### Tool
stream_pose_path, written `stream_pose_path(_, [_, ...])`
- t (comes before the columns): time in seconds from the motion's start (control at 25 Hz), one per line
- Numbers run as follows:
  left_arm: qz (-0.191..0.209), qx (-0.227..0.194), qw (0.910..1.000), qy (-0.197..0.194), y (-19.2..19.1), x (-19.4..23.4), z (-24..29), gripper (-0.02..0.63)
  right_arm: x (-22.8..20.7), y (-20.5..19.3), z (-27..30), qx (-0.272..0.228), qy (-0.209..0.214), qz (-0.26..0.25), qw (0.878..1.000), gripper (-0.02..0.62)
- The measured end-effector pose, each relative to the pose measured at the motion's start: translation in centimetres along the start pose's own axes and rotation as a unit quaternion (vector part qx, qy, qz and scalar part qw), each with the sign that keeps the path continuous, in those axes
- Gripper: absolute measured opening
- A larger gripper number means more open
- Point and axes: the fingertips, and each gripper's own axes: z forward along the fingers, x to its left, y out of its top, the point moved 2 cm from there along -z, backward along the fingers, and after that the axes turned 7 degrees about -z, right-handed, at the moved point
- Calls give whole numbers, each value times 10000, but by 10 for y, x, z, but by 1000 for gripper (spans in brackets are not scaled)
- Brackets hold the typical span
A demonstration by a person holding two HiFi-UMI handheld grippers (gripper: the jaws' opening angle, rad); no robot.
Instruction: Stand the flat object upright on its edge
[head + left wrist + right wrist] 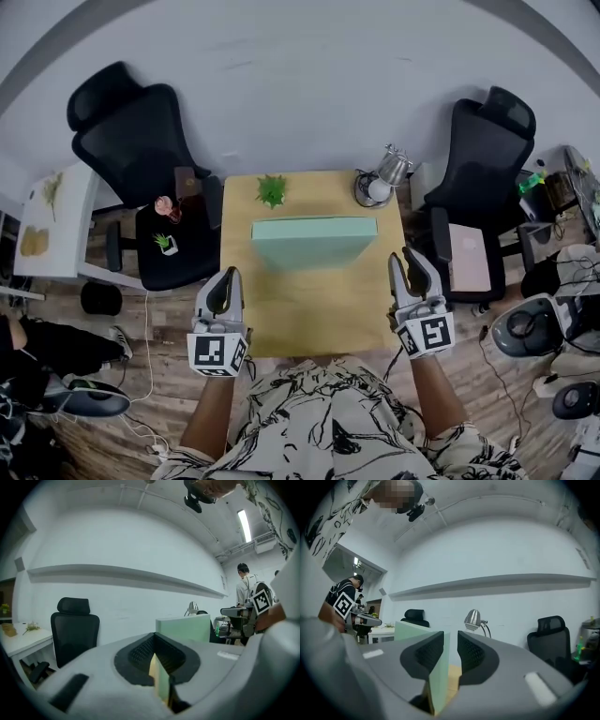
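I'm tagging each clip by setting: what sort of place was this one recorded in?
Most likely an office or lab workroom. Black office chairs flank a small wooden table with a desk lamp. Cables trail across the wood floor beside a white desk.

A small plant (272,190) and a silver lamp (380,178) stand at the far edge of the wooden surface (309,314). A left chair (131,131) and a right chair (483,145) flank it.
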Motion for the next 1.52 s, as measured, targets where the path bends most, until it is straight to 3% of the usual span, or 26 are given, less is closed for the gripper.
stream_pose_path(0.28, [131, -28, 9999, 32, 18, 5, -15, 2, -5, 16, -11, -11, -225, 175, 9996, -6])
stream_pose_path(0.72, [-216, -233, 9992, 260, 44, 25, -37, 2, -17, 42, -32, 4, -317, 140, 9994, -6])
stream_pose_path(0.92, [-177, -386, 9986, 301, 58, 26, -45, 2, -27, 54, -50, -150, -513, 136, 9985, -6])
stream_pose_path(1.08, [-55, -390, 9972, 633, 65, 33, -56, 2, -36, 63, -59, -153, -745, 105, 9970, -6])
stream_pose_path(1.52, [40, -603, 9954, 745, 90, 37, -76, 2, -50, 87, -73, -304, -884, -55, 9956, -6])
